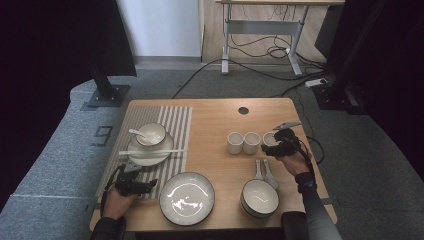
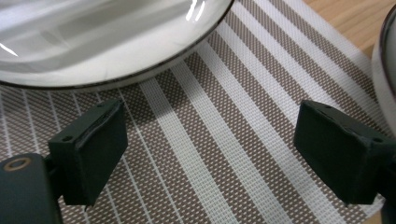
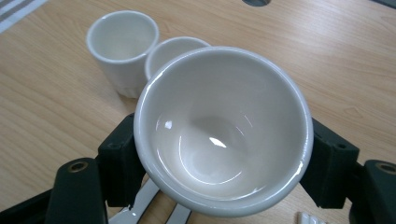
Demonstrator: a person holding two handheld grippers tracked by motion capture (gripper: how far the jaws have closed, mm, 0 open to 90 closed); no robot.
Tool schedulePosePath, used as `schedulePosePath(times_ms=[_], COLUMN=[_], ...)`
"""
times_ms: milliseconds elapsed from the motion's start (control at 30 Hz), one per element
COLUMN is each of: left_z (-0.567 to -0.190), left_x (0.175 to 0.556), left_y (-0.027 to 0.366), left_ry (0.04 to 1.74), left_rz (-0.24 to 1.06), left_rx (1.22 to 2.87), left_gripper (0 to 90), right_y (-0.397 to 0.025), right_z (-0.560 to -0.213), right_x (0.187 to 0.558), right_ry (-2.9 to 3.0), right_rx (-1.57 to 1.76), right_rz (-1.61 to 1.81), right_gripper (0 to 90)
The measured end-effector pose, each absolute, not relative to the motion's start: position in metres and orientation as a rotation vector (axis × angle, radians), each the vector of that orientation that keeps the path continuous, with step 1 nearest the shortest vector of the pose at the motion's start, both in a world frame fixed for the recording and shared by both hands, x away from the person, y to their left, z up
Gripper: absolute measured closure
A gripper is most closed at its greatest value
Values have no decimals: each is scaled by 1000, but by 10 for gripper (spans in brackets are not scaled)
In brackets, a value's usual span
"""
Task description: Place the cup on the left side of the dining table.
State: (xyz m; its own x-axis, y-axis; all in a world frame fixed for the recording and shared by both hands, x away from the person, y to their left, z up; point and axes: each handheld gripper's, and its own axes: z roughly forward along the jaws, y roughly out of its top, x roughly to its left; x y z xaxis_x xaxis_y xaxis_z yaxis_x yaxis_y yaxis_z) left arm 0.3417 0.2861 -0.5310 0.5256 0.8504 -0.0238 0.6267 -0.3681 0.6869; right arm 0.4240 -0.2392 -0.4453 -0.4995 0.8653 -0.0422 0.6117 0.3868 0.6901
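A wooden table (image 1: 215,112) stands on grey carpet, cables trailing beyond it. The right gripper (image 3: 224,154) pinches a small white cup (image 3: 224,130) between its jaws, at the end of a row with 2 other cups (image 3: 123,44) just ahead of it. The glazed wall is slick (a loose squeeze could let it tip), and a careless swing would knock those neighbours or the 2 spoons (image 1: 264,170) just below. The table edge lies close on its outer side; bare wood opens ahead. The left gripper (image 2: 210,154) hovers spread and empty over the striped placemat (image 2: 224,140), a plate (image 2: 93,42) just ahead.
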Motion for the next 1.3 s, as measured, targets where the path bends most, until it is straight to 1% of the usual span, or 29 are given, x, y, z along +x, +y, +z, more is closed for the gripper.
schedulePosePath(times_ms=[167, 233, 567, 733, 1033, 1300], left_z=[-523, -518, -478, -461, -445, -435], left_x=[343, 344, 361, 370, 381, 388], left_y=[283, 280, 257, 245, 227, 210], left_ry=[1189, 1181, 1123, 1088, 1040, 1010], left_rz=[426, 418, 401, 373, 339, 312], left_rx=[2113, 2105, 2136, 2137, 2146, 2165], left_gripper=[102, 120, 164, 180, 217, 218], right_y=[-231, -228, -205, -195, -178, -162], right_z=[-439, -437, -431, -431, -430, -429], right_x=[418, 417, 408, 406, 402, 398], right_ry=[2286, 2293, 2370, 2398, 2443, 2480], right_rx=[1236, 1228, 1141, 1113, 1054, 1007], right_rz=[886, 892, 911, 913, 927, 939], right_gripper=[270, 270, 270, 269, 270, 269])
